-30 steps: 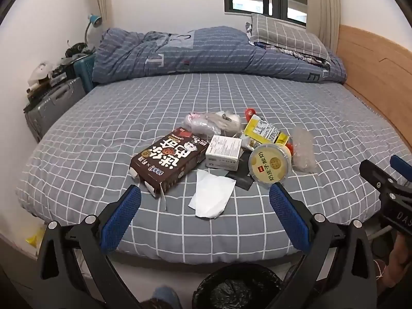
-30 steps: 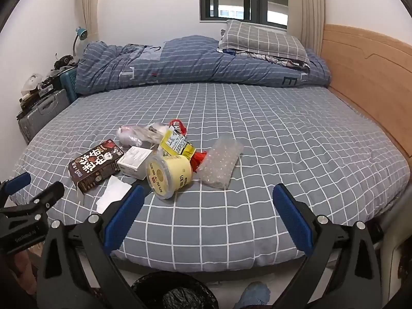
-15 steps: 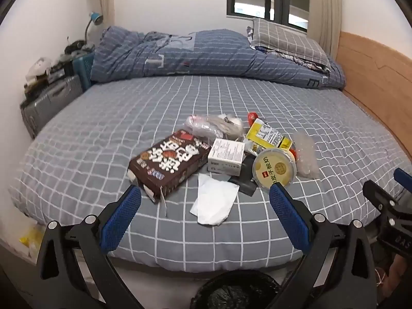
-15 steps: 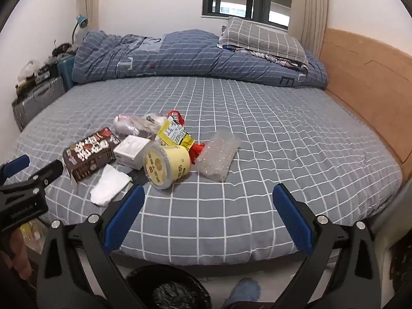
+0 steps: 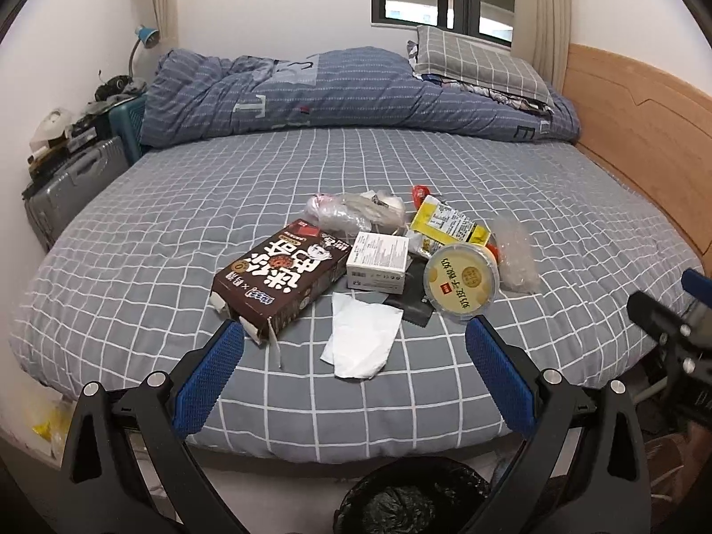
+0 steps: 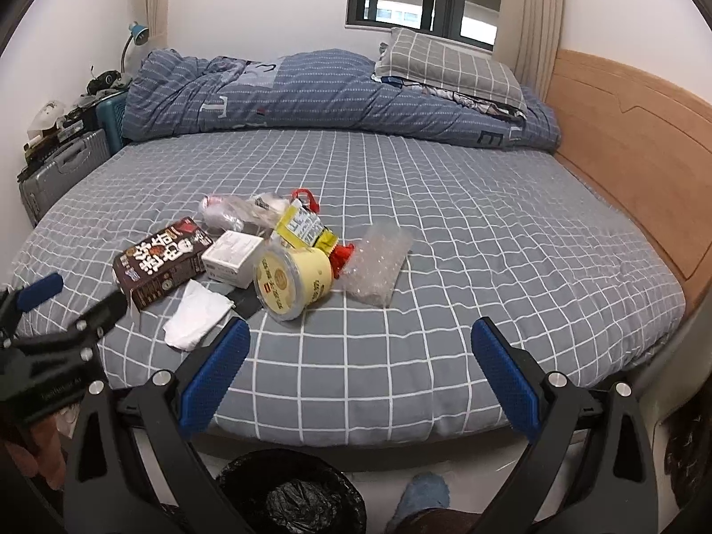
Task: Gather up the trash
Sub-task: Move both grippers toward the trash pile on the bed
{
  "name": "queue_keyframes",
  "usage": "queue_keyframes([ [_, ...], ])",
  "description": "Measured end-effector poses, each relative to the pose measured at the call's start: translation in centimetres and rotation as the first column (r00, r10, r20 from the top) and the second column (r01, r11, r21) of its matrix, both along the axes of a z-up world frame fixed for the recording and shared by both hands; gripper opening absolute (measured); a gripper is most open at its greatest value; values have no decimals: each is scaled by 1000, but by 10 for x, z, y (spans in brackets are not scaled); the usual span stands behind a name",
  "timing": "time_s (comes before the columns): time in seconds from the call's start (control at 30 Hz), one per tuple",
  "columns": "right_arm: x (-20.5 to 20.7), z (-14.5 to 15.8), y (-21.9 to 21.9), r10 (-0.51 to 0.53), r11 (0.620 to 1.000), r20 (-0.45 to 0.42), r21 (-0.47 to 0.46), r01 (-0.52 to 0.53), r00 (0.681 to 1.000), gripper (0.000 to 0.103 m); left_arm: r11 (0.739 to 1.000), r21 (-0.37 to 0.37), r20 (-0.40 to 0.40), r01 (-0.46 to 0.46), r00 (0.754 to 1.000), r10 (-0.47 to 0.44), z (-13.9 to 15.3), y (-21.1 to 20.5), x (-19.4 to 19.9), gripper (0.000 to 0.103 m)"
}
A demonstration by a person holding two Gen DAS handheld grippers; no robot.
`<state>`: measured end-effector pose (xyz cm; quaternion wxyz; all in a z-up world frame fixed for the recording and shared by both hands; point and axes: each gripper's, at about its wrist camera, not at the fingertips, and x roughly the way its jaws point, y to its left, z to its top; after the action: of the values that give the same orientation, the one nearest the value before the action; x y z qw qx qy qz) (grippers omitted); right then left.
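Nearest, below the bed's front edge, stood a bin [image 5: 409,496] lined with a black bag. Above it the left gripper [image 5: 353,347] and right gripper [image 6: 360,347] hung with jaws spread wide, both empty. On the bed [image 6: 489,231], close to the front edge and left of its middle, the trash lay clustered: a crumpled white tissue [image 5: 362,340], soft and weightless, best pinched at a raised fold. Behind it lay a brown carton [image 5: 278,273], probably light and stiff, graspable across its narrow sides. A small white box [image 5: 378,260] and a tipped yellow tub [image 5: 460,282] touched it. Farther back lay a bubble-wrap bag [image 6: 378,264] and clear plastic wrappers [image 5: 351,213], likely slippery.
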<state>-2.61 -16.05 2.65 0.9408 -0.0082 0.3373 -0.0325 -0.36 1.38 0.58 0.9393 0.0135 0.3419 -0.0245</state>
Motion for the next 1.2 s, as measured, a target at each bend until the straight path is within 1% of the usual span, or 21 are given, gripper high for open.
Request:
queue_keyframes([
  [0.13,14,8,-3,10,1000,-17,25,-9,1000,95,1000,-3,-5,-17,1000,17,2,4,6,97],
  [0.23,19,16,-7,21,1000,17,21,-21,1000,94,1000,7,-12,-23,1000,23,1,2,11,97],
  [0.3,27,13,-10,20,1000,21,9,-20,1000,94,1000,9,-17,-30,999,30,-3,0,16,97],
  [0.37,38,5,-15,30,999,16,31,-30,999,95,999,12,-23,-39,999,40,-7,-1,21,97],
  [0.47,48,-4,-19,31,999,32,14,-32,999,94,999,14,-41,-42,998,43,-16,-5,31,97],
  [0.6,56,-13,-29,25,998,28,60,-26,999,95,999,10,-37,-42,998,42,-11,-8,41,97],
  [0.7,59,-17,-29,30,999,26,41,-31,999,95,999,6,-21,-45,999,45,-4,-11,49,97],
  [0.73,60,-18,-29,29,999,25,37,-30,999,95,999,15,-14,-41,999,41,-4,-14,51,97],
  [0.87,64,-28,-32,28,999,13,40,-28,1000,94,999,49,-19,-22,1000,23,-17,-20,51,97],
  [0.97,66,-37,-31,26,999,3,24,-26,1000,94,998,56,-64,-23,998,26,-35,-17,53,97],
  [1.07,69,-44,-30,27,999,-13,31,-26,1000,95,999,33,-66,-24,997,26,-37,-15,54,97],
  [1.2,70,-51,-26,43,999,-23,32,-42,999,94,999,37,-49,-25,998,26,-36,-16,54,97],
])
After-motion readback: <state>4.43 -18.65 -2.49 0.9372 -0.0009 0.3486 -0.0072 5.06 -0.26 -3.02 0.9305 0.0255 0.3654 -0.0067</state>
